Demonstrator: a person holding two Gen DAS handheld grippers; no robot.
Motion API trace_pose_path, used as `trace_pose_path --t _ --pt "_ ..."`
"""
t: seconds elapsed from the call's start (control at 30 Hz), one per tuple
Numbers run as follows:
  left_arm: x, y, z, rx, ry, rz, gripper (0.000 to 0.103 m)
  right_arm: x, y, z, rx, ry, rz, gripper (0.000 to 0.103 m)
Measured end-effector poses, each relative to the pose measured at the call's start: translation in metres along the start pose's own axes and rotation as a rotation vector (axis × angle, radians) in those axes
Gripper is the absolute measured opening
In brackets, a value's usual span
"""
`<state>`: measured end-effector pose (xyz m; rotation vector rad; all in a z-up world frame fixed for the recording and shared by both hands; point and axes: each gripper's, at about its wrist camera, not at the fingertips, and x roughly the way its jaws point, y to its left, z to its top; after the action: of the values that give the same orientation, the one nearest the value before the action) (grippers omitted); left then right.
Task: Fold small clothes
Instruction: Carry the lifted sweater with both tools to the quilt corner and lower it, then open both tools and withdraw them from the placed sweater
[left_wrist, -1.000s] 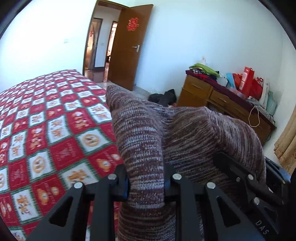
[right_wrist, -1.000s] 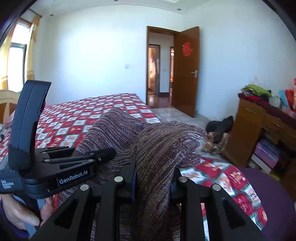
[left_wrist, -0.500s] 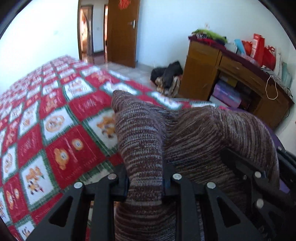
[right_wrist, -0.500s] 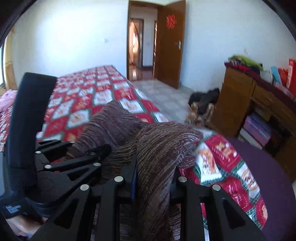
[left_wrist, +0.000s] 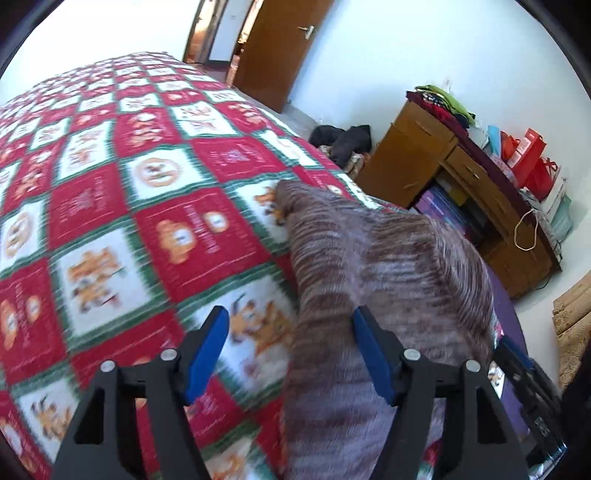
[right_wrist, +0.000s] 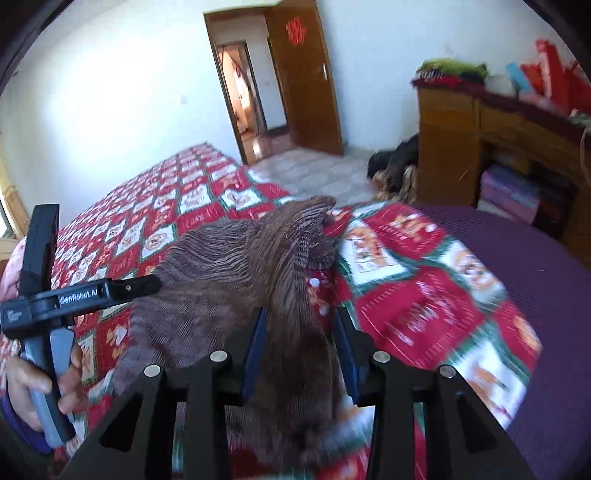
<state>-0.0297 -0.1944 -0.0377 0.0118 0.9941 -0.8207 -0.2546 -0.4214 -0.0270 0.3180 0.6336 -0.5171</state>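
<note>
brown striped knit garment (left_wrist: 388, 280) lies bunched on the red patterned bed (left_wrist: 110, 221), not yet flat. left tool (left_wrist: 288, 354) is opening, its pads clear of the cloth; right tool (right_wrist: 299, 354) is opening around 1 hanging fold. most folding seems left.

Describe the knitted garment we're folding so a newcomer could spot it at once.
Find the bed under the red, white and green checked blanket. Near its foot end, lying between both grippers, is the brown-and-cream striped knitted garment. It is the only knit on the blanket, muted and fuzzy against the bright cartoon squares, unlike the dark clothes heaped on the floor by the wooden dresser.
</note>
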Motion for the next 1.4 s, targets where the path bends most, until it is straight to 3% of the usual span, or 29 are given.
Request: trace_pose_path --t 0.07,0.1,0.17,0.3,0.43,0.5,0.6,0.77,0.83,0.87,0.9,1.0,1.2,1.4 --pt "-0.007 -0.005 -0.010 0.026 -0.012 0.041 0.072 -0.017 0.011 -0.009 -0.034 -0.028 -0.006 0.036" --pt "-0.010 -0.010 -0.014 0.049 -0.019 0.062 0.072 -0.024 0.019 -0.013 -0.051 -0.036 0.005 0.027" --pt "-0.012 -0.017 -0.024 0.093 -0.033 0.107 0.072 -0.022 0.030 -0.015 -0.083 -0.014 0.033 0.021" --pt "-0.007 -0.020 -0.036 0.120 -0.019 0.166 0.072 -0.005 0.045 -0.027 -0.126 0.058 0.024 0.020" --pt "-0.005 -0.012 -0.045 0.085 -0.020 0.170 0.075 0.020 0.025 -0.047 -0.044 0.176 -0.043 0.018" --pt "-0.006 -0.013 -0.046 0.104 -0.022 0.185 0.075 0.016 0.014 -0.054 -0.003 0.154 -0.014 0.018" --pt "-0.011 -0.018 -0.050 0.141 -0.034 0.228 0.074 0.009 0.019 -0.055 -0.021 0.166 -0.038 0.018" --pt "-0.025 -0.025 -0.062 0.187 -0.062 0.259 0.073 -0.009 0.023 -0.060 -0.009 0.173 -0.047 0.029" --pt "-0.031 -0.026 -0.066 0.188 -0.078 0.262 0.076 -0.025 0.022 -0.062 0.032 0.144 -0.039 0.050" --pt "-0.034 -0.026 -0.069 0.188 -0.090 0.260 0.078 -0.032 0.023 -0.062 0.042 0.123 -0.045 0.069" --pt "-0.037 -0.027 -0.071 0.190 -0.101 0.260 0.083 -0.041 0.025 -0.063 0.047 0.095 -0.059 0.077" --pt "-0.047 -0.031 -0.080 0.219 -0.132 0.264 0.089 -0.062 0.034 -0.065 0.031 0.026 -0.098 0.077" --pt "-0.072 -0.043 -0.095 0.302 -0.217 0.302 0.102 -0.084 0.044 -0.067 0.045 -0.029 -0.148 0.077" --pt "-0.078 -0.050 -0.105 0.338 -0.221 0.320 0.103 -0.091 0.039 -0.074 0.079 -0.021 -0.146 0.078"
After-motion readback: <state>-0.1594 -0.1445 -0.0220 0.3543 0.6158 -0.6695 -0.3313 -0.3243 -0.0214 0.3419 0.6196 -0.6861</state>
